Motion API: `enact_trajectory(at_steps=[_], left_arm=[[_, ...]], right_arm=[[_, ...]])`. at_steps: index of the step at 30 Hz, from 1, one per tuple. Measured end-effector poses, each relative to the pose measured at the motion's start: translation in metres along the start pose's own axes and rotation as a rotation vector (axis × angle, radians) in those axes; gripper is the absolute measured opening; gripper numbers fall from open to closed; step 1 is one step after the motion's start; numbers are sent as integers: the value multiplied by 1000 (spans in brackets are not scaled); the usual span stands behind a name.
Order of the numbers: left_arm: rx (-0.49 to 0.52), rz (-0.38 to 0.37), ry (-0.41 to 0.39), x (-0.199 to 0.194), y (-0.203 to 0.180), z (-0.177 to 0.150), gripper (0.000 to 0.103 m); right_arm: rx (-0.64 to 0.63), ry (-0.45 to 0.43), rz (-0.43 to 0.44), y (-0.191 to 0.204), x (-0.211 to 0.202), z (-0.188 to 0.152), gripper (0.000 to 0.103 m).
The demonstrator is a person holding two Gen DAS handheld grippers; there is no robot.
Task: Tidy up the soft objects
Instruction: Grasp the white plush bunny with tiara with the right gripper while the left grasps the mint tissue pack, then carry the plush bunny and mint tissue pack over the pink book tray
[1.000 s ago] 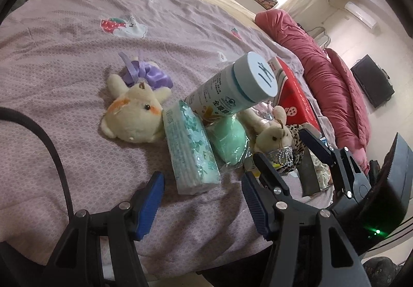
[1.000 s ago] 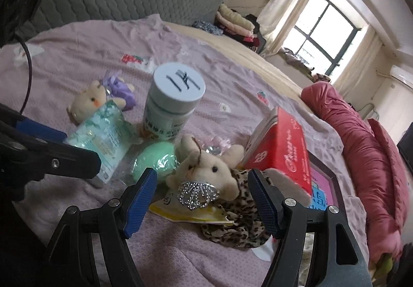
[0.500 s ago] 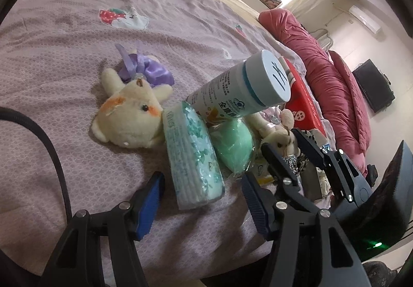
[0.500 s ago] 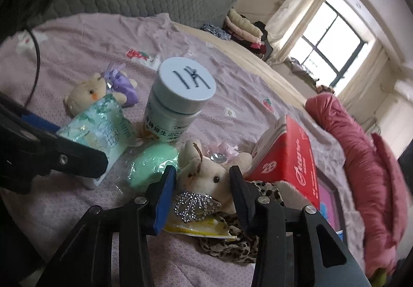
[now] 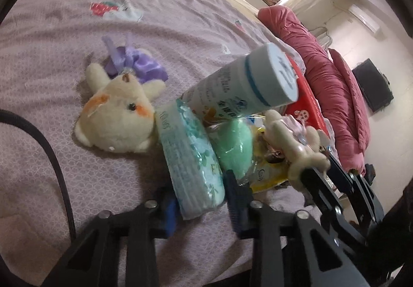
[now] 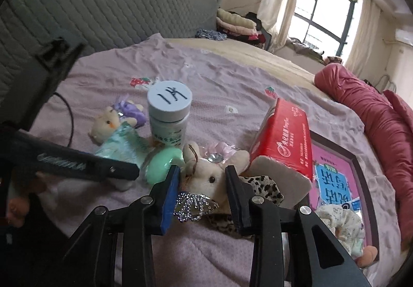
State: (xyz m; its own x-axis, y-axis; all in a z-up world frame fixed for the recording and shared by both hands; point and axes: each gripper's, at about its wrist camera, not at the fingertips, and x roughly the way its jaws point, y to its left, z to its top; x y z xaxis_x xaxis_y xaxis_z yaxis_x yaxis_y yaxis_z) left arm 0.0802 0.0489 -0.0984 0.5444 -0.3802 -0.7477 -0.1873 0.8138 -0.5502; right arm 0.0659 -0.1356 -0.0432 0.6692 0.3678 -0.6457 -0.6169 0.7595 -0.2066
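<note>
Since the earlier frame both grippers have narrowed around a soft thing. The left gripper (image 5: 201, 199) is closing on the near end of the tissue pack (image 5: 189, 155), which lies on the bed (image 5: 51, 75). The right gripper (image 6: 202, 183) is closing on the plush toy (image 6: 206, 178), its pads against the head. Behind stand the white bottle (image 6: 169, 114) and the red box (image 6: 284, 137).
</note>
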Motion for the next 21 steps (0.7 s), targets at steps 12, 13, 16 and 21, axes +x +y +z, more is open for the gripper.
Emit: enact_trajectory(at_steps=[12, 13, 16, 21], left_arm=[[80, 6, -83, -28, -11, -6, 25], [96, 14, -95, -33, -15, -8, 25], [129, 49, -116, -42, -27, -14, 25], [162, 66, -145, -57, -44, -21, 25]], right_arm=[[-41, -120, -27, 10, -31, 8, 37], [-36, -137, -38, 9, -35, 9, 36], [-19, -156, -46, 4, -41, 12, 37], [-1, -164, -50, -2, -49, 11, 37]])
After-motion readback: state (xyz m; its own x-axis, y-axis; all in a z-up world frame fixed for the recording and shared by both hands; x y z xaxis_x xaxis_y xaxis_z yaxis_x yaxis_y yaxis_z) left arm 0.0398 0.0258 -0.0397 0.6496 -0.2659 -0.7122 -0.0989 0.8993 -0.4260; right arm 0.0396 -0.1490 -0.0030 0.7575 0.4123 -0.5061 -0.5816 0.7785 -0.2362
